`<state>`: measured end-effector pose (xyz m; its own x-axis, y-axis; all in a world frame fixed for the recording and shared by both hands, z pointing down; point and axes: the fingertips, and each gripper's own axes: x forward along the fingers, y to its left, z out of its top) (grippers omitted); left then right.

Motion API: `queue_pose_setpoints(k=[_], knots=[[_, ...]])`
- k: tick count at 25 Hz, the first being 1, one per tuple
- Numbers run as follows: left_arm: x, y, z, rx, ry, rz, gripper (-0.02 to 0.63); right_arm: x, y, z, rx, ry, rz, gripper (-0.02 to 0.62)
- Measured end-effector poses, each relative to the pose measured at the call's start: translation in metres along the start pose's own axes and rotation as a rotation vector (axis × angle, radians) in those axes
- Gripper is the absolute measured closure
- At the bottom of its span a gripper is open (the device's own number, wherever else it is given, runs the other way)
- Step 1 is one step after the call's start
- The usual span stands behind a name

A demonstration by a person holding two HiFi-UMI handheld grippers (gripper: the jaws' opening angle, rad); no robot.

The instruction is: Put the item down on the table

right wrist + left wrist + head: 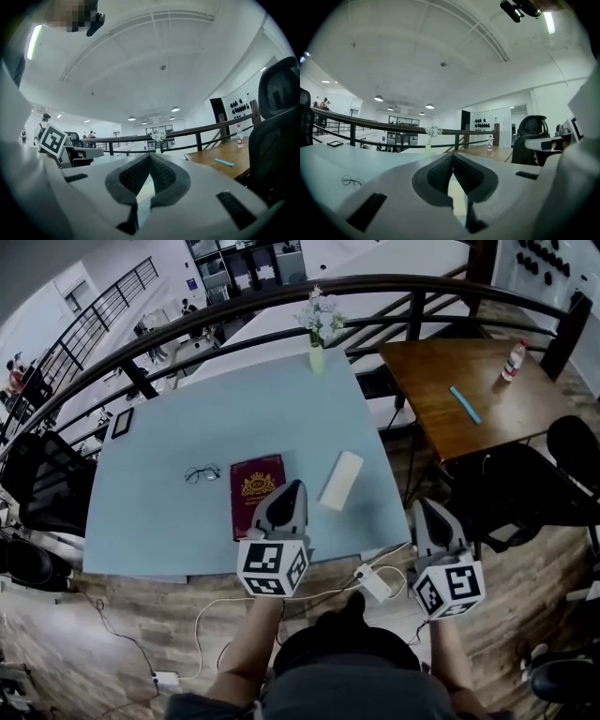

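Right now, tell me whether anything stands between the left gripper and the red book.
Nothing visible does. The left gripper, jaws shut and empty, hangs over the near right corner of the book. The glasses lie to the book's left and the white box to its right, both apart from it.

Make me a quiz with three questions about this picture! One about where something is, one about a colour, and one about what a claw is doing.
1. Where are the glasses?
A) left of the book
B) on the brown table
C) on the floor

2. What colour is the book?
A) green
B) dark red
C) yellow

3. How is the left claw?
A) wide open
B) shut and empty
C) holding the glasses

Answers:
1 A: the glasses lie on the blue table just beside the book's left edge.
2 B: its cover is dark red with a gold mark.
3 B: its two halves touch, with nothing between them.
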<state>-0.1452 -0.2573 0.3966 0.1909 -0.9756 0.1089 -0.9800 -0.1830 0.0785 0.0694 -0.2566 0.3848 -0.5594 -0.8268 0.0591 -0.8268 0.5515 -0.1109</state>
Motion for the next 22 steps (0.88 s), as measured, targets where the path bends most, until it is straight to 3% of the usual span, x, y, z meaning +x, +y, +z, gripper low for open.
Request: queue_pose_setpoints(k=[22], knots=[[-0.01,0.022,0.013,-0.051,-0.059,0.097,0.6,0.032,-0.001,0.001,-0.014,0.0,0.089,0.594]])
